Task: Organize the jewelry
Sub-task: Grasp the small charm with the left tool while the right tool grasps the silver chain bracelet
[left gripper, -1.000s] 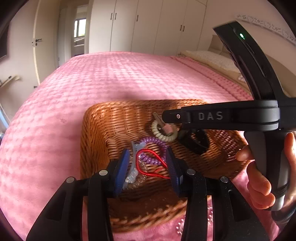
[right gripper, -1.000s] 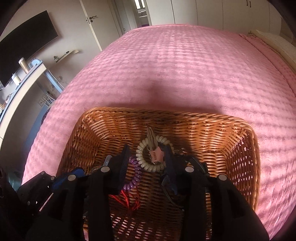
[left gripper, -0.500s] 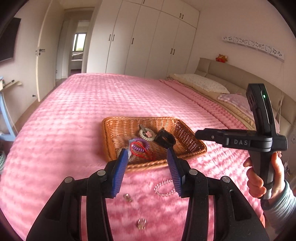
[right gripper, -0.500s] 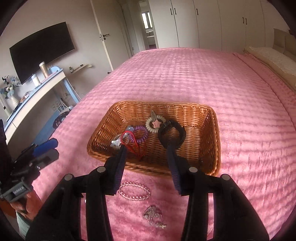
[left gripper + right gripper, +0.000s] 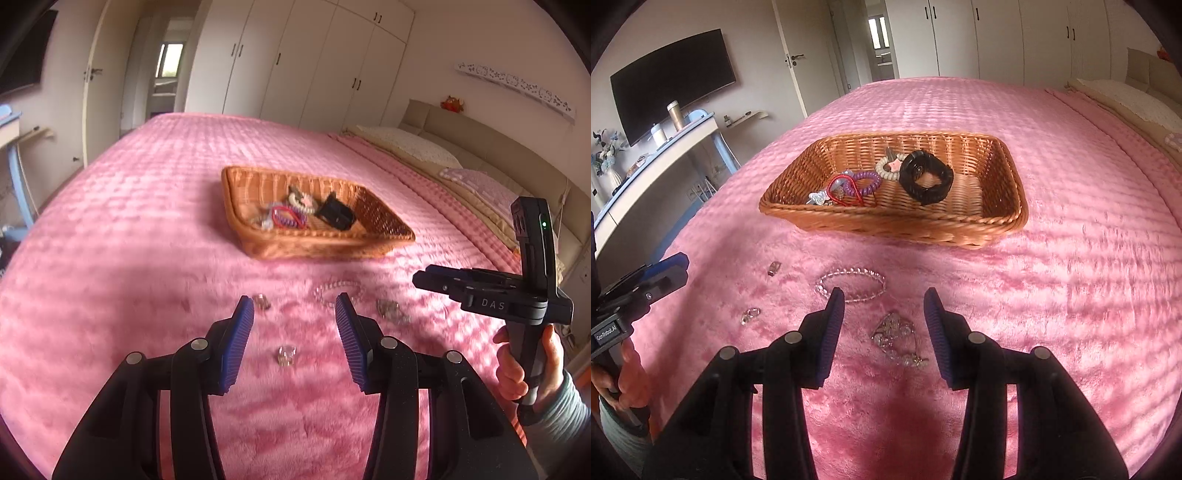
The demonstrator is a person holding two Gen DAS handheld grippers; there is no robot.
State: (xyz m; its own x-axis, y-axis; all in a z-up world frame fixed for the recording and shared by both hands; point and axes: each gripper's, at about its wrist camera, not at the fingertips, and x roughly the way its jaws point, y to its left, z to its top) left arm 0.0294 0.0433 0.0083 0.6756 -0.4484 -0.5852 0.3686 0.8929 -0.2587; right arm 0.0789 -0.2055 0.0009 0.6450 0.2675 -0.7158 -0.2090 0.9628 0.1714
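Note:
A wicker basket [image 5: 1004, 221] [image 5: 314, 251] sits on the pink bed. In it lie a black watch [image 5: 926, 180], a purple coil tie [image 5: 866, 183], a red cord [image 5: 840, 186] and a cream coil bracelet [image 5: 886, 170]. On the blanket in front lie a bead bracelet [image 5: 851, 285] [image 5: 338, 291], a crystal cluster [image 5: 897, 338] [image 5: 391, 312] and two small clear pieces [image 5: 286, 356] [image 5: 261, 301]. My left gripper [image 5: 293, 338] is open and empty above the near clear piece. My right gripper [image 5: 884, 332] is open and empty over the crystal cluster.
The pink blanket [image 5: 1089, 277] covers the whole bed. Pillows and a headboard [image 5: 461, 162] lie to the right. A desk with a TV [image 5: 665, 88] stands left of the bed. White wardrobes [image 5: 314, 62] line the far wall.
Both grippers have pulled back out of the basket toward the near side of the bed. The loose jewelry on the blanket has come into view between the fingers.

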